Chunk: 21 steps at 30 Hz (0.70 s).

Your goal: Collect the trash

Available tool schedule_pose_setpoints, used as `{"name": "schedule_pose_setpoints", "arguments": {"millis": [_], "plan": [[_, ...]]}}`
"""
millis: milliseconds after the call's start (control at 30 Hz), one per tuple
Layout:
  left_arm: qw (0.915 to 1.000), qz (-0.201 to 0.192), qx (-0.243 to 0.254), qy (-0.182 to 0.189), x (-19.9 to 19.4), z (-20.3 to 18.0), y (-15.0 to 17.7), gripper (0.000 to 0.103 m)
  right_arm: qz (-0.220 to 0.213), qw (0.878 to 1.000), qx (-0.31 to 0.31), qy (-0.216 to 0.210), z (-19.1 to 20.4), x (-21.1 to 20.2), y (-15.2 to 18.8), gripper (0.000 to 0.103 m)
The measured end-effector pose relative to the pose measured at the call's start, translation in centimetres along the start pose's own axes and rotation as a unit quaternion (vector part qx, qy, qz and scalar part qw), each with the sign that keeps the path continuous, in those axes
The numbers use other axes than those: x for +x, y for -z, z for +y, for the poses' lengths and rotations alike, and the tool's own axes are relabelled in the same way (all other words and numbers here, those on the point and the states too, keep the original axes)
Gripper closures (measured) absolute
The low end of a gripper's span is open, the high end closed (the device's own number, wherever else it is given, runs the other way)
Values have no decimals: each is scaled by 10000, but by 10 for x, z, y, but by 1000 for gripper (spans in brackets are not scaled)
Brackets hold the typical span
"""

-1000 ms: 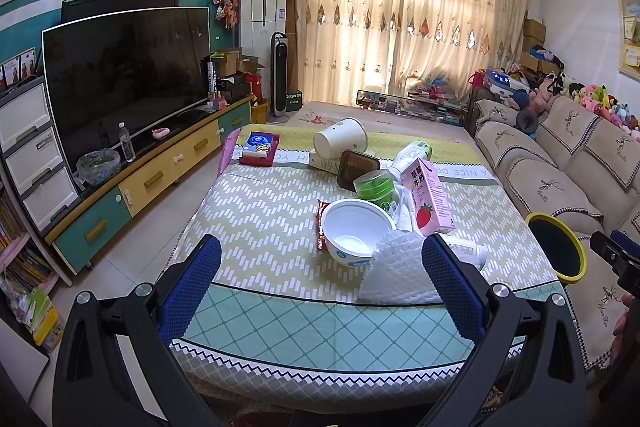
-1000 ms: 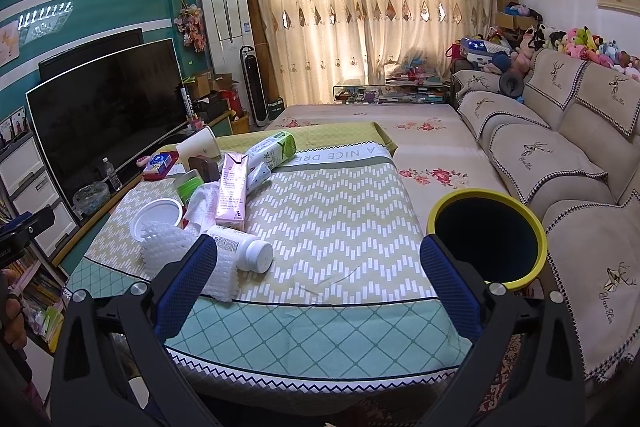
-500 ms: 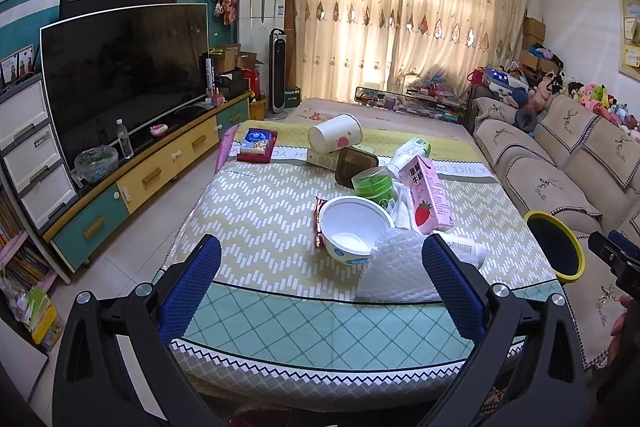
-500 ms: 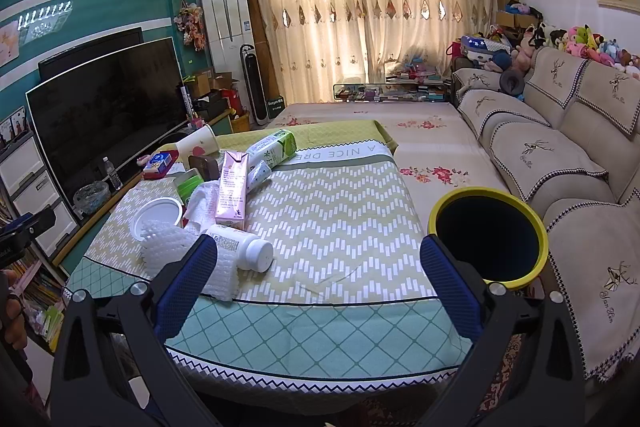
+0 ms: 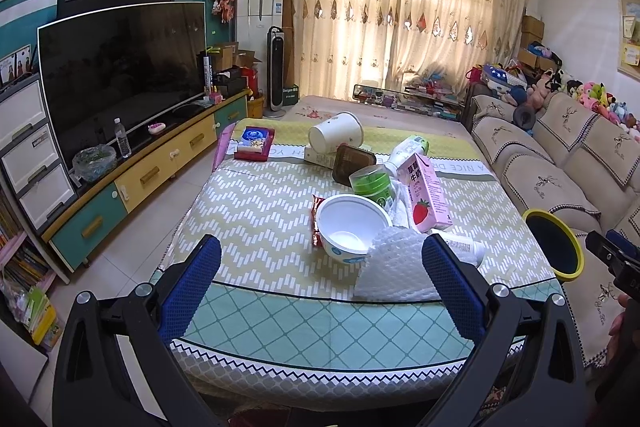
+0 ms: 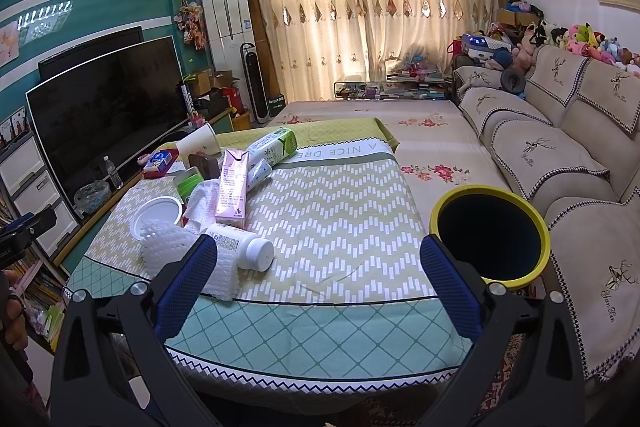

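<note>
Trash lies in a cluster on the table point(image 5: 260, 211): a white bowl point(image 5: 352, 227), white foam netting point(image 5: 396, 267), a pink milk carton point(image 5: 426, 193), a green cup point(image 5: 372, 185), a tipped white paper cup point(image 5: 336, 133) and a white pill bottle point(image 6: 240, 247). A yellow-rimmed bin point(image 6: 490, 235) stands at the table's right, by the sofa. My left gripper point(image 5: 320, 275) is open at the near edge, facing the bowl. My right gripper point(image 6: 318, 279) is open too, with bare cloth between its fingers, the bottle to its left and the bin to its right.
A TV point(image 5: 120, 67) on a low cabinet point(image 5: 144, 175) runs along the left wall. A sofa point(image 6: 560, 147) with soft toys lines the right side. A red tissue box point(image 5: 254, 143) lies at the table's far left corner. A flowered second table point(image 6: 420, 131) stretches toward the curtains.
The left gripper's view has crept slightly forward and tilted, so the trash sits a little closer. The right gripper is nearly still. Both stay open.
</note>
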<state>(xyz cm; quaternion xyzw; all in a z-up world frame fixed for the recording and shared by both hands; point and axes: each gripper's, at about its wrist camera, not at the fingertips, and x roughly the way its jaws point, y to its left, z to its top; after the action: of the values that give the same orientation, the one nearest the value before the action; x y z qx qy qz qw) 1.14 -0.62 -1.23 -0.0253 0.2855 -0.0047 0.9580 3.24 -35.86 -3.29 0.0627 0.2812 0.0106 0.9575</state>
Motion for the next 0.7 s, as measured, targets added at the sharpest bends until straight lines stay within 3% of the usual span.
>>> {"name": "schedule_pose_setpoints", "arguments": {"millis": [700], "plan": [[10000, 42, 5, 5, 3, -1, 0, 4, 35, 10000, 11, -16, 0, 4, 2, 6]]}}
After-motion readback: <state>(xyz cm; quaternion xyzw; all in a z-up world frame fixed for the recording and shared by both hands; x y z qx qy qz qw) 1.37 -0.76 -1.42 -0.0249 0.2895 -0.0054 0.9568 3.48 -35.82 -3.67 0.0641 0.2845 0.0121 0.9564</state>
